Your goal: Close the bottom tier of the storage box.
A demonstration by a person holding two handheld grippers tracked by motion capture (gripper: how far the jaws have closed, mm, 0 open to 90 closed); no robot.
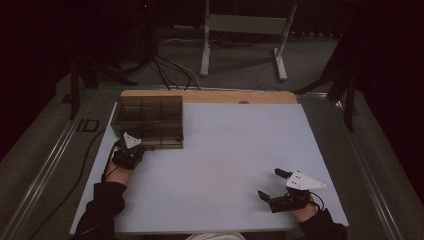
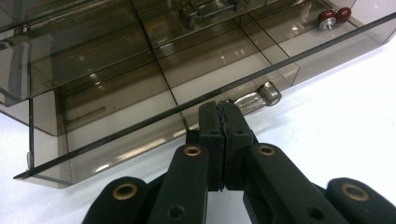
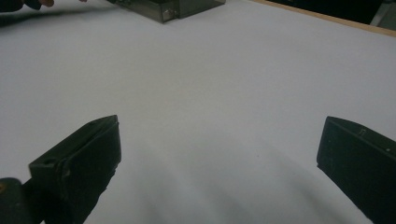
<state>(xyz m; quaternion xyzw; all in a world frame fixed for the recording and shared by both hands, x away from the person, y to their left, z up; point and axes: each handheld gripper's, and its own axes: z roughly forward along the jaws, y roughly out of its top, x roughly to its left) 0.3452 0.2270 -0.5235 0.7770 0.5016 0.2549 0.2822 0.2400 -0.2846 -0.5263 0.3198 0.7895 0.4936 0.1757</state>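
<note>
Black jaws of our left hand-held gripper [image 2: 223, 122] are pressed fully together, and they sit right at the front lip of the smoky transparent organizer box [image 2: 154, 70], beside its small clear latch [image 2: 259, 97]. From the left gripper view we cannot tell whether the pads pinch the thin lid edge [image 2: 187, 108] or merely rest against it — nothing shows between them. The box stands at the far left of the white tabletop [image 1: 225, 165], its lid raised a little over the divided compartments; two small red knobs [image 2: 334, 17] and some metal parts [image 2: 205, 8] lie in the far cells.

We judge the step in hand to be working the lid at its front edge. To do it well, we keep the closed tips low and square to the rim, close to the latch where the lid is stiffest, and move along the hinge's arc rather than straight up, so the light box does not slide or tip.

Our right hand-held gripper [image 1: 274, 186] rests well apart near the right front corner, jaws wide and holding nothing — it could come over to steady the box wall.
</note>
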